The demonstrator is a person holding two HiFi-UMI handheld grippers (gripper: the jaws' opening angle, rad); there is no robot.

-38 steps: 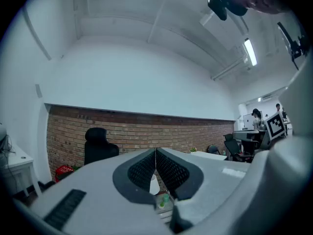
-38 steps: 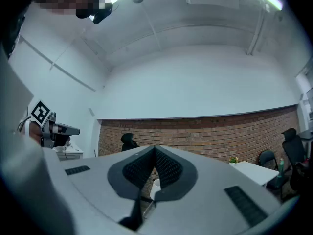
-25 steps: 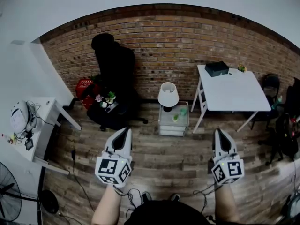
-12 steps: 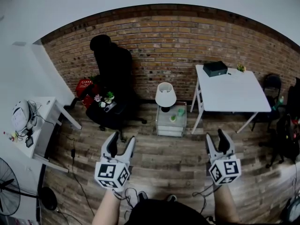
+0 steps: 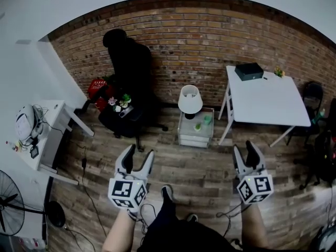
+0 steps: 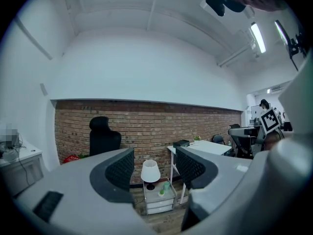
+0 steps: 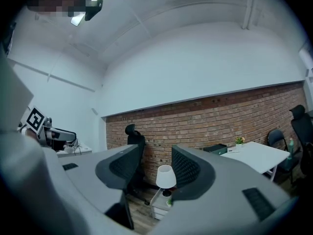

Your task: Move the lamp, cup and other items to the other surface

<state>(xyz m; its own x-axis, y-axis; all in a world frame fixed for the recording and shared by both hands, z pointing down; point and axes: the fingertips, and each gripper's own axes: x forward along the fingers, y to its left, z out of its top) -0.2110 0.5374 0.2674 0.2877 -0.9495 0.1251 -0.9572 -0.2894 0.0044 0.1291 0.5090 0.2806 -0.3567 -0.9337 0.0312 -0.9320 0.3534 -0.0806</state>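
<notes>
A white-shaded lamp point(image 5: 190, 100) stands on a small glass-topped side cabinet point(image 5: 194, 135) against the brick wall, with a green cup point(image 5: 207, 119) and a tiny potted plant point(image 5: 198, 126) beside it. The white table point(image 5: 268, 106) stands just right of the cabinet and carries a black box point(image 5: 249, 71) and a small plant point(image 5: 278, 72). My left gripper point(image 5: 139, 154) and right gripper point(image 5: 244, 150) are held over the wooden floor, well short of the cabinet, both open and empty. In the left gripper view the lamp point(image 6: 150, 172) and cup point(image 6: 167, 185) show far off between the jaws of the left gripper point(image 6: 154, 166). In the right gripper view the lamp point(image 7: 166, 176) shows beyond the right gripper point(image 7: 154, 169).
A black office chair point(image 5: 128, 67) and a low seat holding flowers point(image 5: 122, 112) stand left of the cabinet, next to a red basket point(image 5: 97, 87). A white desk point(image 5: 50, 140) and a fan point(image 5: 8, 214) are at far left. Cables point(image 5: 84, 167) lie on the floor. Dark chairs point(image 5: 320, 156) crowd the right.
Both grippers went from shut to open. The person has stepped forward, a shoe now shows below, and the cabinet and table sit slightly nearer.
</notes>
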